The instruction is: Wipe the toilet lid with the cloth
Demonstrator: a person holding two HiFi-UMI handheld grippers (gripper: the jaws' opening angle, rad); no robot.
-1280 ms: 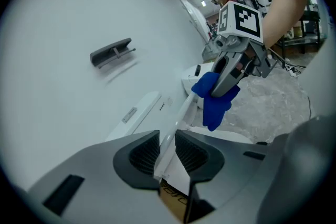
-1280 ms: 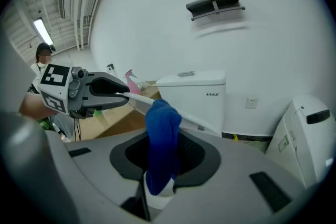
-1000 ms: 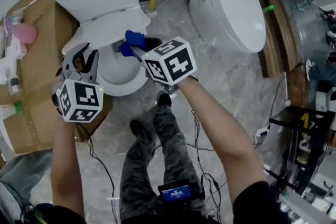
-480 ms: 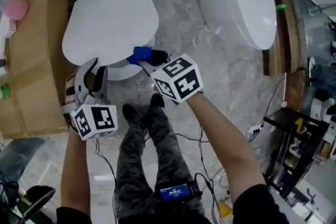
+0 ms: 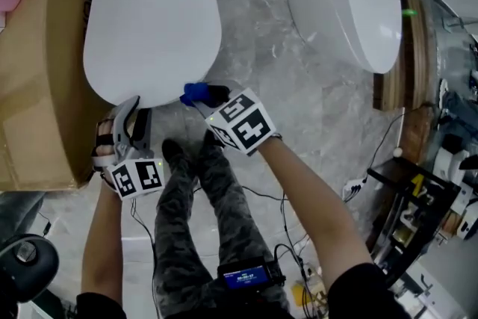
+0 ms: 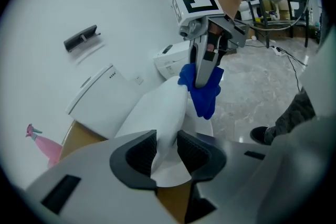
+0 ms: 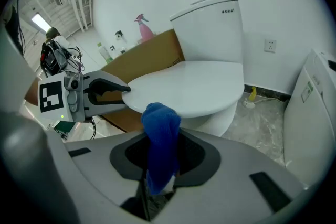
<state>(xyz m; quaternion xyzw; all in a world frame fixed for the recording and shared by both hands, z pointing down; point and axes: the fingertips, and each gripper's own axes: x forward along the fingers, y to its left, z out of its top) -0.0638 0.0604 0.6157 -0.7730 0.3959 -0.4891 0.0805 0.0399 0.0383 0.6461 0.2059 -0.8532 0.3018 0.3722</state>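
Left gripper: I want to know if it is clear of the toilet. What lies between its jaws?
The rim of the toilet lid lies between the left gripper's jaws, which have just been opening. The left gripper view shows it.

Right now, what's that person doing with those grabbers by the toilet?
A person holds a gripper in each hand. The right gripper is clamped on a blue cloth, just in front of the closed toilet lid. The left gripper has the lid's edge between its jaws, which have just been opening. Wiping hasn't started.
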